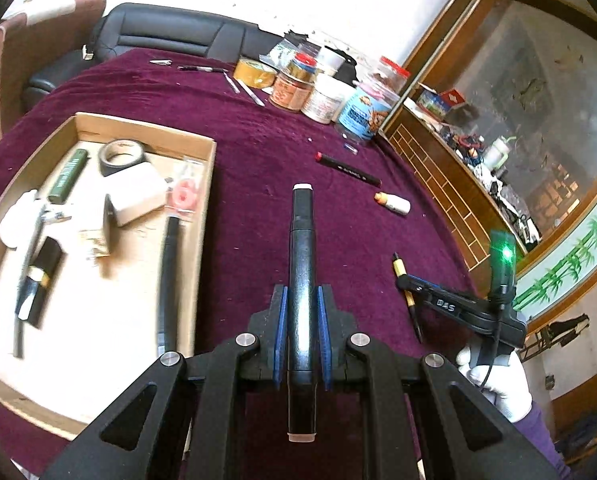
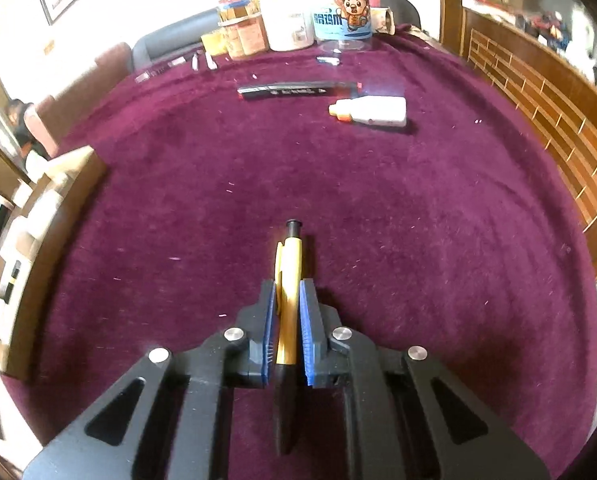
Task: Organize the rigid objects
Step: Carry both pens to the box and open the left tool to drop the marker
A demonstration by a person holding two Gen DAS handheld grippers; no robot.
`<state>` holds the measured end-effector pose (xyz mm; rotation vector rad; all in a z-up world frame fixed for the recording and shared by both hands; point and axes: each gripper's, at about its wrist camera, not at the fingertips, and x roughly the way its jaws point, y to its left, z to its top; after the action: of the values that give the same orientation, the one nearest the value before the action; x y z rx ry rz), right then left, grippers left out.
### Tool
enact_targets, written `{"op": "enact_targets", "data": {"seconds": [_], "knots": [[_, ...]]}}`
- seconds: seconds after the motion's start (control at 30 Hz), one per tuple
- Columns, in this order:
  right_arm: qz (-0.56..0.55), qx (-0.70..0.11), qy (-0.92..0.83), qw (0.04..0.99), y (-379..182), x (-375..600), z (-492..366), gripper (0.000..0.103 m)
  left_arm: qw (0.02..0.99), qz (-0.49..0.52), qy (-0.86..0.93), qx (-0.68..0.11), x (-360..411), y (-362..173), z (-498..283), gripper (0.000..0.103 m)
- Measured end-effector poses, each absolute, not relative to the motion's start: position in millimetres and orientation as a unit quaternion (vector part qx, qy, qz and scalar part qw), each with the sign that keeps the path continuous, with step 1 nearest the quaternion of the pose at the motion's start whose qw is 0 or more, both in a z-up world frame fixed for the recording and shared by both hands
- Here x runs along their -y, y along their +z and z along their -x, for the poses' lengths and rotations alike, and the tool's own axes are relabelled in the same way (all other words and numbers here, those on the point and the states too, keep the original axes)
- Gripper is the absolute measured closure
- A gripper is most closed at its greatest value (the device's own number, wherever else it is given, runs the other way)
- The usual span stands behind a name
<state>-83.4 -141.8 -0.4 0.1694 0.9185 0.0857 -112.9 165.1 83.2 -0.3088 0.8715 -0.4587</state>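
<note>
My left gripper (image 1: 301, 296) is shut on a thick black marker (image 1: 301, 248) with a white end, held above the purple cloth just right of the cardboard box (image 1: 202, 208). Inside the box lie a tape roll (image 1: 120, 156), a green tube (image 1: 67, 176), a white block (image 1: 136, 196) and several dark pens. My right gripper (image 2: 289, 292) is shut on a yellow and black pen (image 2: 288, 280) low over the cloth; in the left wrist view that same right gripper (image 1: 408, 282) and pen (image 1: 400, 272) show at the right. A black marker (image 2: 298, 90) and a small white bottle (image 2: 372, 112) lie farther off on the cloth.
Jars and cans (image 1: 322, 88) and a tape roll (image 1: 254, 74) crowd the table's far edge, with small tools (image 1: 242, 86) beside them. A wooden cabinet (image 1: 458, 184) with glass stands to the right. A dark sofa (image 1: 170, 36) sits behind the table. A gloved hand (image 1: 494, 380) holds the right gripper.
</note>
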Motion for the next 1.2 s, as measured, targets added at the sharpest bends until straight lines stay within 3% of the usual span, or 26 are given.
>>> {"op": "enact_targets", "data": {"seconds": [0.2,0.57,0.8,1.03,1.13,1.2], "knots": [[-0.158,-0.414,0.114,0.889,23,134,98,0.094,0.878,0.169,-0.193,-0.405,-207,88,120,0.091],[-0.175,-0.378,0.255,0.873,78,47,102,0.093,0.873,0.213,-0.108,-0.425,-272,50,113,0.091],[-0.219,-0.435,0.323,0.812,53,-27,75,0.093,0.851,0.217,-0.102,-0.468,-273,21,97,0.091],[-0.192,-0.495,0.324,0.783,8,-101,54,0.093,0.843,0.202,-0.082,-0.491,-278,13,85,0.091],[-0.177,-0.51,0.313,0.782,-4,-116,49,0.093,0.846,0.214,-0.1,-0.478,-284,17,93,0.084],[-0.172,-0.517,0.306,0.781,-10,-125,44,0.093,0.85,0.221,-0.108,-0.466,-288,23,99,0.069]]}}
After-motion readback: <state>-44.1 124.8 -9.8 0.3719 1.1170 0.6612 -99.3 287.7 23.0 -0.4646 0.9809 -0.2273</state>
